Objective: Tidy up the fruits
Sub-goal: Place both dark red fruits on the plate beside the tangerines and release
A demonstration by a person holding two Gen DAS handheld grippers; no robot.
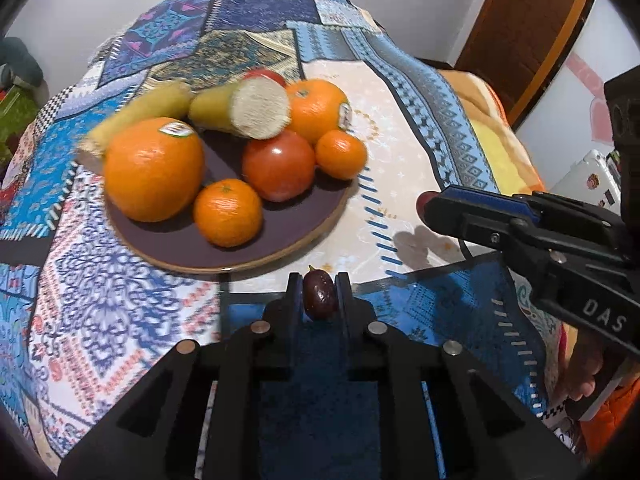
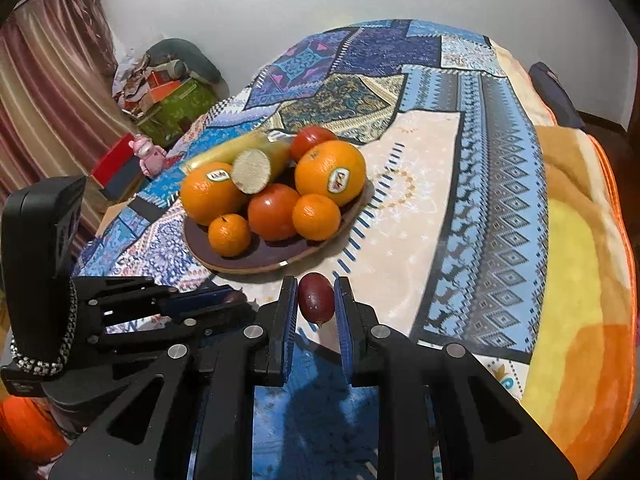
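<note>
- Left wrist view: dark purple oval grape [image 1: 319, 295] pinched between the clenched fingers of the left gripper [image 1: 319, 294], just short of the near rim of the brown round plate [image 1: 256, 258]. Long axis roughly upright in this view, stem tip up, toward the plate. Right gripper [image 1: 430, 208] reaching in from the right, fingers together on a small reddish fruit end.
- Right wrist view: reddish oval grape [image 2: 316, 298] clamped in the right gripper, above the patterned blue cloth [image 2: 472, 208], near the plate rim. Long axis upright, stem end down.
- Progress, judged: oranges, tomatoes and cut yellow stalks already on the plate; both grapes not yet placed.
</note>
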